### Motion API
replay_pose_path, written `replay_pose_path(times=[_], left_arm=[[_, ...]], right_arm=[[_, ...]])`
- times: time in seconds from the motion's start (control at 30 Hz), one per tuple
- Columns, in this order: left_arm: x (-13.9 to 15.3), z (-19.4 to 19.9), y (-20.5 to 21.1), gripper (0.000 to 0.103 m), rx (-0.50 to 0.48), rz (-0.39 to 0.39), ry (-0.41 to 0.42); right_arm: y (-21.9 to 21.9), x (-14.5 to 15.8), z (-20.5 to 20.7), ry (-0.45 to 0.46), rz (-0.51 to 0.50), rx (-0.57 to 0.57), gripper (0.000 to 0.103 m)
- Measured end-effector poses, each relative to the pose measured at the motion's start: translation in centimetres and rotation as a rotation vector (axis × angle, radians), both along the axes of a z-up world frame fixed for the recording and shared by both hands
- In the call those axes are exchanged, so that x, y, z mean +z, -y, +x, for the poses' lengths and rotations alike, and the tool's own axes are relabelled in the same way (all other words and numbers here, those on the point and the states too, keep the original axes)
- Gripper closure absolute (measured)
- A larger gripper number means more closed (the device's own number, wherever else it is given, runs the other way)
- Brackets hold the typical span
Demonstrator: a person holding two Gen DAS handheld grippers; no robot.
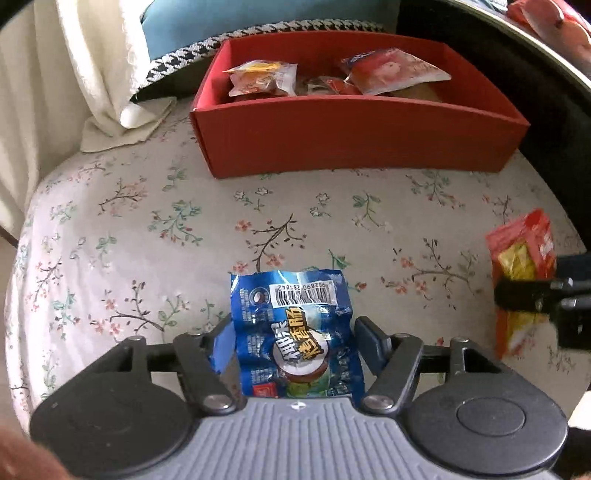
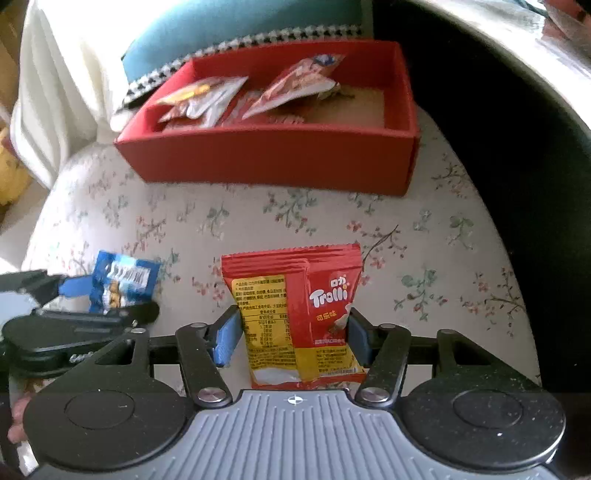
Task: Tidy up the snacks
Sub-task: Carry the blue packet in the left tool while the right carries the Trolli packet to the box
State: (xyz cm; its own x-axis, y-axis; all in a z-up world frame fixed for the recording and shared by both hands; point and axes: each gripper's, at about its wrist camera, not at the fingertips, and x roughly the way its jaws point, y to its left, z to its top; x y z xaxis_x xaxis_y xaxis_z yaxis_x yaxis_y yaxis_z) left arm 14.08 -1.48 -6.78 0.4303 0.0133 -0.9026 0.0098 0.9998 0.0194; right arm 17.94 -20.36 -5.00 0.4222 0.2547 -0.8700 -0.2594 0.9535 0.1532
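My left gripper point(image 1: 293, 341) is shut on a blue snack packet point(image 1: 295, 325), held above the floral cloth. My right gripper point(image 2: 293, 332) is shut on a red Trolli gummy packet point(image 2: 295, 314). In the left wrist view the Trolli packet point(image 1: 522, 266) and the right gripper point(image 1: 532, 295) show at the right edge. In the right wrist view the blue packet point(image 2: 122, 284) and the left gripper point(image 2: 92, 299) show at the left. A red open box point(image 1: 351, 136) point(image 2: 273, 158) holds several snack packets point(image 1: 388, 72) point(image 2: 207, 99) ahead of both grippers.
The floral tablecloth point(image 1: 147, 229) covers a round table. A white curtain point(image 1: 66, 74) hangs at the left. A teal cushion with houndstooth trim point(image 1: 236, 22) lies behind the box. A dark curved edge point(image 1: 517, 74) runs along the right side.
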Motion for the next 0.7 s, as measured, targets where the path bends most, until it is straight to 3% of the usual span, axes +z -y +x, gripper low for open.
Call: replay_pose_path(times=[0.43, 0.7], left_arm=[[3.6, 0.1, -1.7, 0.044, 0.000, -0.098, 0.068], [5.7, 1.2, -1.7, 0.044, -0.007, -0.093, 0.164]], right_arm=[[-0.1, 1.7, 0.9, 0.072, 0.035, -0.042, 0.038], [-0.9, 3.2, 1.4, 0.119, 0.053, -0.045, 0.038]])
